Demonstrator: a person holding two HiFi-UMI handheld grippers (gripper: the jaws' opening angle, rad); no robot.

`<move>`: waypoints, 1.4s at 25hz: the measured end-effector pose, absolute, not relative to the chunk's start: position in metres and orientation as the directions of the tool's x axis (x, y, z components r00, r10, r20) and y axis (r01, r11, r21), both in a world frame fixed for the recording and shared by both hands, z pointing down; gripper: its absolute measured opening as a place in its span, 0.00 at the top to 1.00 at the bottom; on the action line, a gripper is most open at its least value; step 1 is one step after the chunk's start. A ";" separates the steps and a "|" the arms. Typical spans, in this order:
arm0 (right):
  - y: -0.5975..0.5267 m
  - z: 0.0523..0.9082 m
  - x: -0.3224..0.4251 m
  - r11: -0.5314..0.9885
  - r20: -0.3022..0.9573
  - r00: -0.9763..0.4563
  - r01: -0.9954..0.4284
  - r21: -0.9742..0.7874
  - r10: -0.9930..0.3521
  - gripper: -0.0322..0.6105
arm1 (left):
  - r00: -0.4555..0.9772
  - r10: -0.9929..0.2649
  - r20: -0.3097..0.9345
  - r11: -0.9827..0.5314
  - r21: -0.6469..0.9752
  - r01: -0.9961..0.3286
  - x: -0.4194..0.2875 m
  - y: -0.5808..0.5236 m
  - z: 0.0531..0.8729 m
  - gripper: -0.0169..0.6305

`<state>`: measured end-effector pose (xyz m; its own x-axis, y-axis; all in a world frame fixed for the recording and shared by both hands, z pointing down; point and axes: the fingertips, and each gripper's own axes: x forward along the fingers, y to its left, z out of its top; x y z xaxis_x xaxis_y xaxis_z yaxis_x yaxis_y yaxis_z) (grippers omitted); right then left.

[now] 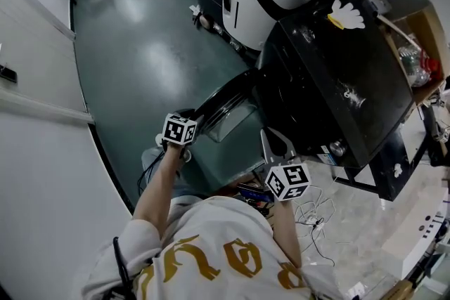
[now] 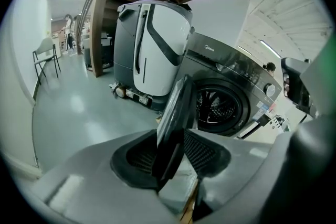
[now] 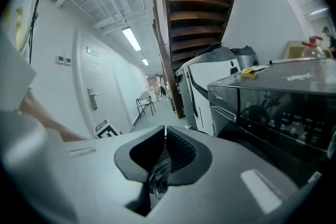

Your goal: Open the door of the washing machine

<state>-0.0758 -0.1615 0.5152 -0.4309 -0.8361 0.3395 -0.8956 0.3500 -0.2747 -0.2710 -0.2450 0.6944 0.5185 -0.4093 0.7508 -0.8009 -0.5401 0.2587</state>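
Door [image 2: 174, 107] of the black washing machine [image 1: 337, 74] stands swung out to the left, its edge pinched between the jaws of the left gripper [image 2: 170, 150]. Right of it the drum [image 2: 216, 107] lies exposed, and the panel above reads "Midea". The right gripper [image 3: 164, 136], near the machine's front, has its jaws pressed together on nothing.

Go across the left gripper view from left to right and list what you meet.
chair → wooden post → white machine → door → drum
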 end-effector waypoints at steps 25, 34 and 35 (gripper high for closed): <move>-0.170 0.497 -0.080 0.329 0.297 -0.393 -0.912 -0.244 -0.870 0.91 | 0.329 -0.638 0.696 -0.339 0.130 -0.932 -0.338 -0.303 0.662 0.68; -0.138 0.482 -0.045 0.338 0.267 -0.395 -0.911 -0.235 -0.879 0.92 | 0.422 -0.794 0.437 -0.340 0.256 -0.905 -0.274 -0.236 0.551 0.76; -0.134 0.479 -0.041 0.342 0.262 -0.395 -0.912 -0.227 -0.880 0.92 | 0.426 -0.807 0.409 -0.351 0.247 -0.903 -0.266 -0.229 0.538 0.78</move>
<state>-0.0411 -0.1343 0.4793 -0.3955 -0.8803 0.2619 -0.9118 0.3420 -0.2273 -0.2664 -0.2291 0.5376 0.4257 -0.8071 0.4091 -0.9031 -0.3510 0.2474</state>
